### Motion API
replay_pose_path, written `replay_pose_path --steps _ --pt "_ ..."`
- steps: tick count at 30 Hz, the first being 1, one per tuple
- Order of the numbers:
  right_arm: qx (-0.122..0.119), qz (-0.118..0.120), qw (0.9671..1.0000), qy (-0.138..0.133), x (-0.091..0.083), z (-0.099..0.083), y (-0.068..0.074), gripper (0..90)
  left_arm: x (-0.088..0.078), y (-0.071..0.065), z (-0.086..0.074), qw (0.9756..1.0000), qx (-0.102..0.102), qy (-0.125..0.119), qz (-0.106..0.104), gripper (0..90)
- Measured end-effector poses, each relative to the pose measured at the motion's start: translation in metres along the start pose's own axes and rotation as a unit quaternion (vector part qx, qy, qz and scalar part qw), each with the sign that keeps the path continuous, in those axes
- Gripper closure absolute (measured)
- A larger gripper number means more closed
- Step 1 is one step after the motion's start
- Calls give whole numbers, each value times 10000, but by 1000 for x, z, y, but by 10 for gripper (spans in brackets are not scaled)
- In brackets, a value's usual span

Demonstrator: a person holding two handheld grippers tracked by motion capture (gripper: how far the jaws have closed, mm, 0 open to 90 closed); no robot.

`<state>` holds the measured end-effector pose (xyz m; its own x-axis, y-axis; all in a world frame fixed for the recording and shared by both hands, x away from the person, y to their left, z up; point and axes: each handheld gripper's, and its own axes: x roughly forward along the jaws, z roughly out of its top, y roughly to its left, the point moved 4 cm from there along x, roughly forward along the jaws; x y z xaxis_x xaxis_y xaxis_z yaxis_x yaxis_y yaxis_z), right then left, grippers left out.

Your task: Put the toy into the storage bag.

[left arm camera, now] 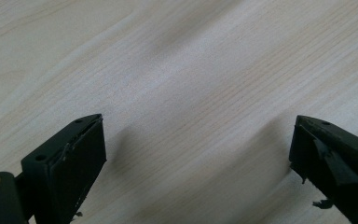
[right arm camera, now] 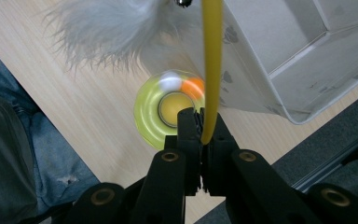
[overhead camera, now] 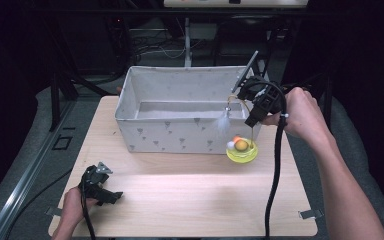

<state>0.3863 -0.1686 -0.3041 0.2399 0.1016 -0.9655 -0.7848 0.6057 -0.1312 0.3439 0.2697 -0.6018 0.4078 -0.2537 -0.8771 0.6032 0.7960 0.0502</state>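
The right hand-held gripper [right arm camera: 201, 126] is clamped on a yellow wand [right arm camera: 211, 70] — a white feather [overhead camera: 223, 122] dangles from it above the yellow toy base [overhead camera: 242, 152], just beside the fabric bin [overhead camera: 180, 135]. The left hand-held gripper [left arm camera: 198, 154] rests wide open — empty — on the wooden surface [overhead camera: 190, 190].

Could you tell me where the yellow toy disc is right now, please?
In the high view the yellow disc sits on the table's right side, against the front right corner of the fabric bin, below the right gripper.

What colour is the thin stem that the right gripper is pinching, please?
The stem is yellow, clearest in the right gripper view.
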Motion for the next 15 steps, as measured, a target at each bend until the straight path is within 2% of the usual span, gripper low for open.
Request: replay_pose_path --steps 15 --pt "-38 -138 9999 4 -22 10 -5 878 -1 0 0 10000 6 4 -25 38"
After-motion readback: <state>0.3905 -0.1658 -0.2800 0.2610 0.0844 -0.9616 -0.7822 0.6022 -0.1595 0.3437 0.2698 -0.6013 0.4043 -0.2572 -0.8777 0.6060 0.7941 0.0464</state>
